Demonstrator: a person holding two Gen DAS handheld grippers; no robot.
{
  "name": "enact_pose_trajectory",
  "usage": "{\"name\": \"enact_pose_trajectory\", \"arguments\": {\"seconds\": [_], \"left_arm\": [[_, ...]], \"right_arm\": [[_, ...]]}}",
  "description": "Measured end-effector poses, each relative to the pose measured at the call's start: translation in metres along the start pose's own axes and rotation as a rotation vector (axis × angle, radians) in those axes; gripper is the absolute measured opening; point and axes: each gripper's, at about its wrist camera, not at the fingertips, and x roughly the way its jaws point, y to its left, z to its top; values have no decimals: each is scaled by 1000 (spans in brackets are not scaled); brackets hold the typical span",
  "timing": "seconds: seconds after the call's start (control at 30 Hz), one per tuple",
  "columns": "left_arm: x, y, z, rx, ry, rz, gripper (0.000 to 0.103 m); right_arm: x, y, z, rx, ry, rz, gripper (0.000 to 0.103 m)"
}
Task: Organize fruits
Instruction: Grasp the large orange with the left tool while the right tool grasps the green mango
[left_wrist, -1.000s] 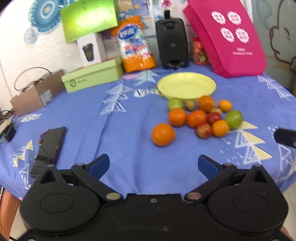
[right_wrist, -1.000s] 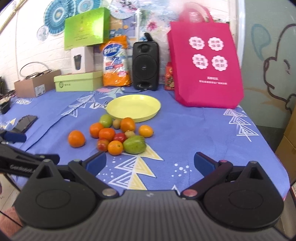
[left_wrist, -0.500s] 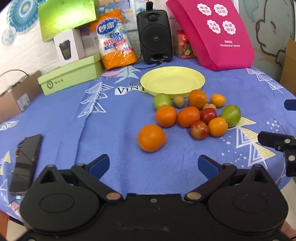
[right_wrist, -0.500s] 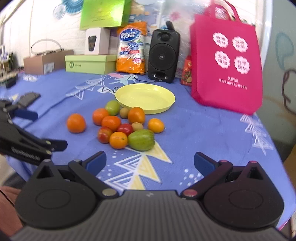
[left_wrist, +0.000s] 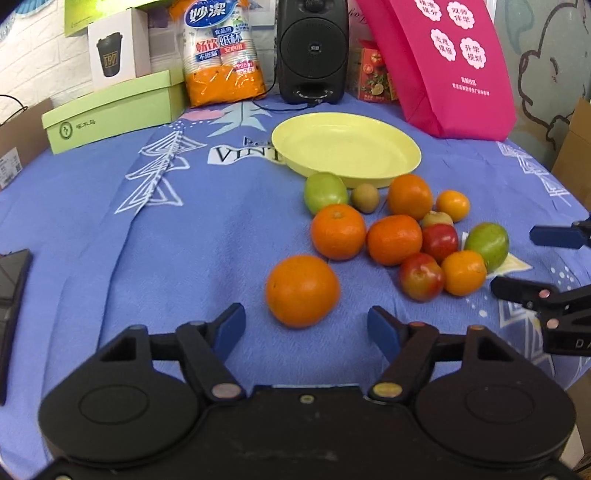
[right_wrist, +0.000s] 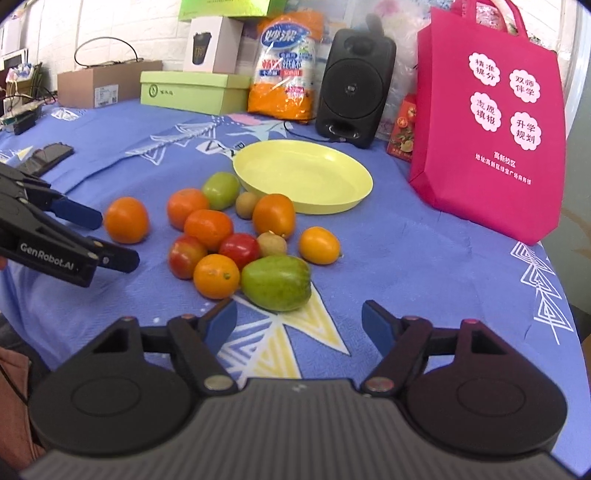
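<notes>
Both cams ride right behind their tool's fingers, looking forward and angled down at the surface.

The left wrist view sits low and close, with the lone orange just past its tool. It faces the yellow plate and the speaker at the back.

The right wrist view comes in from the right side, with the green fruit nearest its tool.

Both views share the fruit pile, plate, speaker and pink bag, and each catches the other tool at its edge.
</notes>
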Motion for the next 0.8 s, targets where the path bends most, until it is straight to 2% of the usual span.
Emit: {"name": "enact_pose_trajectory", "arguments": {"seconds": [0.2, 0.27, 0.33, 0.43, 0.5, 0.57, 0.8], "left_arm": [[17, 6, 11, -19, -14, -28, 74], [20, 4, 14, -16, -17, -36, 67], [23, 2, 16, -8, -21, -39, 50], [24, 0, 18, -1, -19, -36, 43], [24, 1, 19, -8, -17, -41, 43], [23, 2, 19, -17, -15, -49, 43], [14, 8, 15, -51, -18, -80, 43]], "right_arm": [[16, -2, 2, 12, 23, 24, 72], [20, -3, 4, 17, 24, 30, 71], [23, -4, 5, 19, 25, 40, 71], [29, -4, 7, 21, 23, 67, 66], [33, -2, 9, 20, 18, 90, 54], [36, 2, 11, 9, 13, 99, 48], [31, 0, 10, 24, 4, 104, 48]]}}
